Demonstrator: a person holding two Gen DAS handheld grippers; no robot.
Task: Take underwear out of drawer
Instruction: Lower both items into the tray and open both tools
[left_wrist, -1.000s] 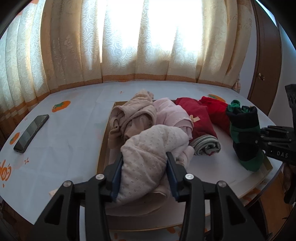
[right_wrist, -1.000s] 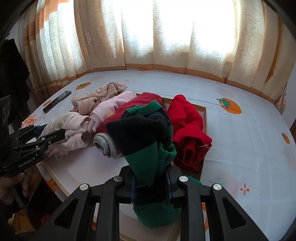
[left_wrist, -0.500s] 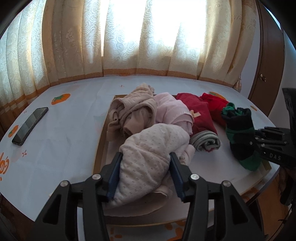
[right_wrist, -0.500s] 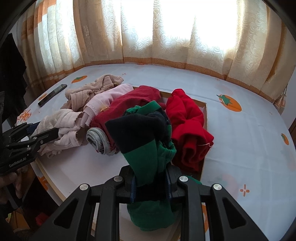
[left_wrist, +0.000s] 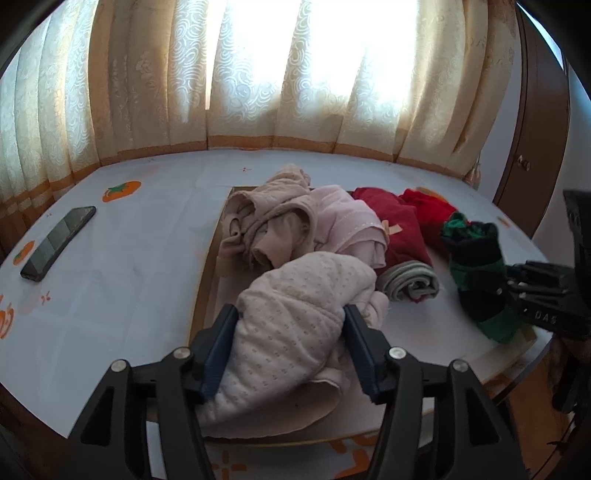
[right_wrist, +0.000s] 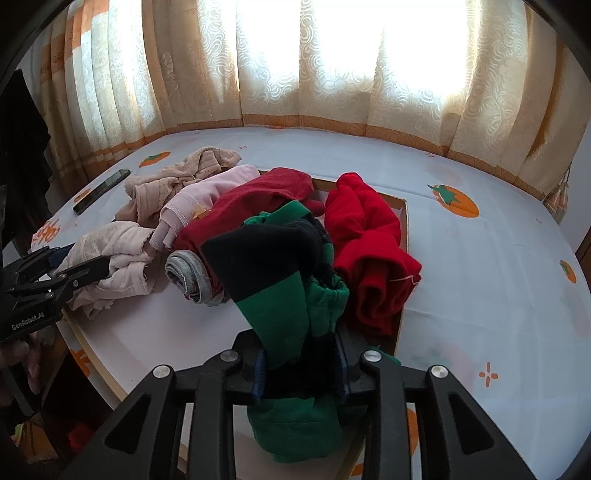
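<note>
Both jaws are opening now. Our left gripper (left_wrist: 290, 350) was clenched tight on the pale dotted garment (left_wrist: 295, 321) a second ago; now the pads stand wider, though the cloth still bulges between them and touches both, so we call it a loosening grip, not yet a release. That piece now rests on the white tray (left_wrist: 436, 325) at its near edge, in front of the beige (left_wrist: 266, 221) and pink (left_wrist: 347, 225) pieces. Our right gripper (right_wrist: 301, 373) was pinched on the green-and-black garment (right_wrist: 280, 266) and has only begun to widen; the fabric still fills the gap and stands up between the pads. The red garments (right_wrist: 369, 243) and the grey roll (right_wrist: 188, 273) lie in the same spots on the tray. No drawer shows in either view. We judge both items are being set down with the pile, so this pair looks nearly delivered.
</note>
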